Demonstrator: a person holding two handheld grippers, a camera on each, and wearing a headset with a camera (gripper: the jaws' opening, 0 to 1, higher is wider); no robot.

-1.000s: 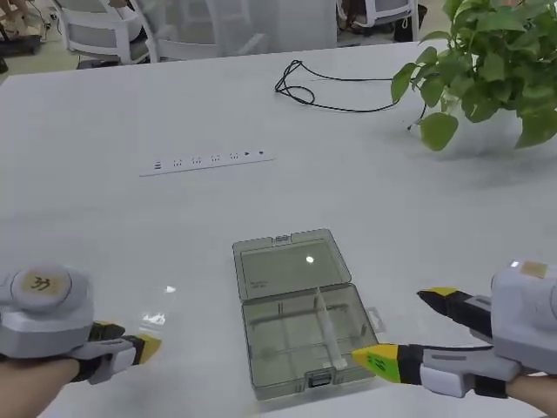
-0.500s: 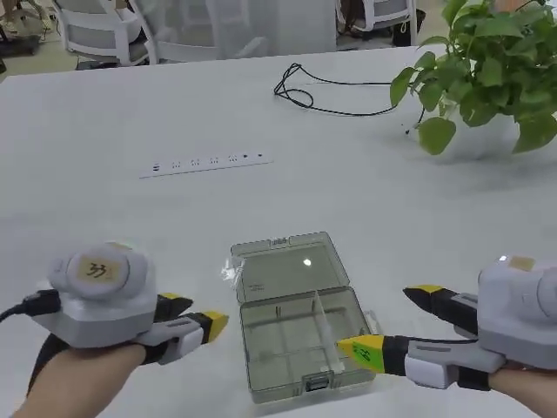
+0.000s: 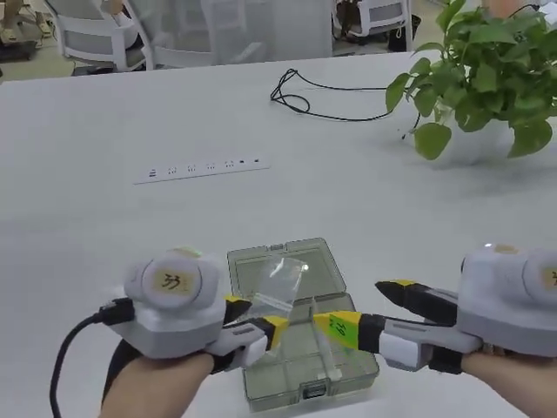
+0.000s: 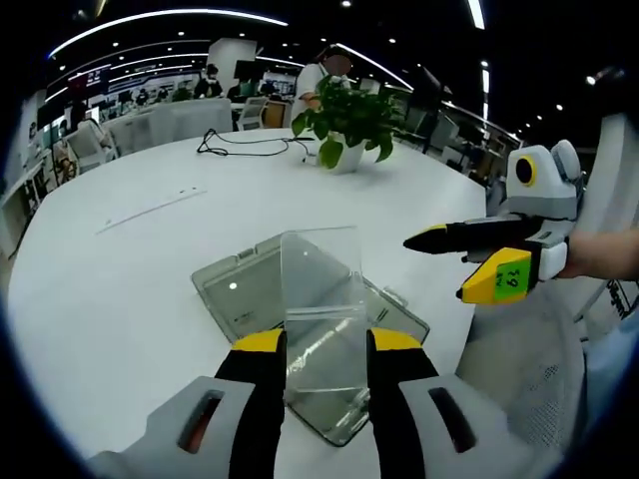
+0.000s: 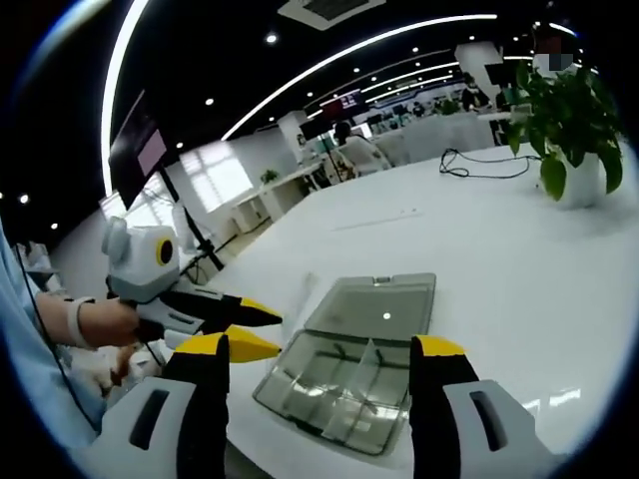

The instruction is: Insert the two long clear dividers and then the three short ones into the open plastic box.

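On the white table (image 3: 87, 218) sit the open box (image 3: 326, 266), power strip (image 3: 196, 169), cable (image 3: 300, 94), plant (image 3: 474, 74).

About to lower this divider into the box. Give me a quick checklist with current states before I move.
1. Grip on the held divider: ok, the left gripper is shut on it.
2. Box open, lid laid flat behind it: ok.
3. Fitted divider standing upright in the box: ok.
4. Held divider lined up with its slots: cannot tell, the slots are too faint.
5. Right gripper out of the way: cannot tell. It is open, but one tip overlaps the box in the head view.
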